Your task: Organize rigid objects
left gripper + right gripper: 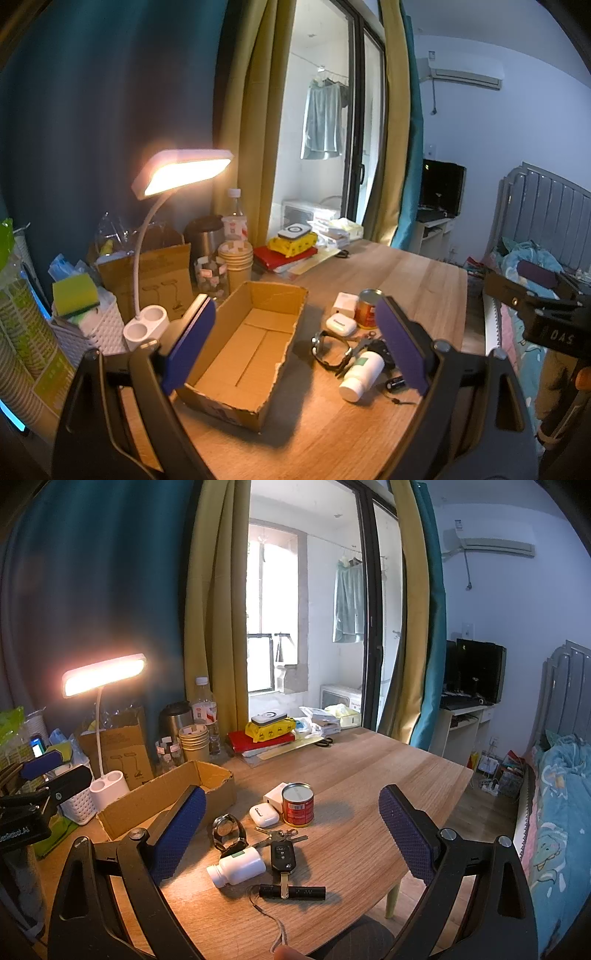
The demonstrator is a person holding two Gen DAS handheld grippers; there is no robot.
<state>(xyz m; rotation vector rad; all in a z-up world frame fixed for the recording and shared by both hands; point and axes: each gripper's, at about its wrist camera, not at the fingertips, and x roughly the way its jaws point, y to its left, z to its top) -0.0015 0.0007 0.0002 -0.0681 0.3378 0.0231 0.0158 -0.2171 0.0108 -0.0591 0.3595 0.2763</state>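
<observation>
Clutter sits in a tight group on the wooden table [369,768]: a red can [297,805] upright, an earbud case [263,814] just beside it, a watch [228,830], a white pill bottle [238,866] on its side, a car key [282,856] and a black cylinder [293,891]. An empty cardboard box [251,343] stands to their left. Left gripper [295,343] and right gripper [291,834] both hover with fingers spread wide, holding nothing.
</observation>
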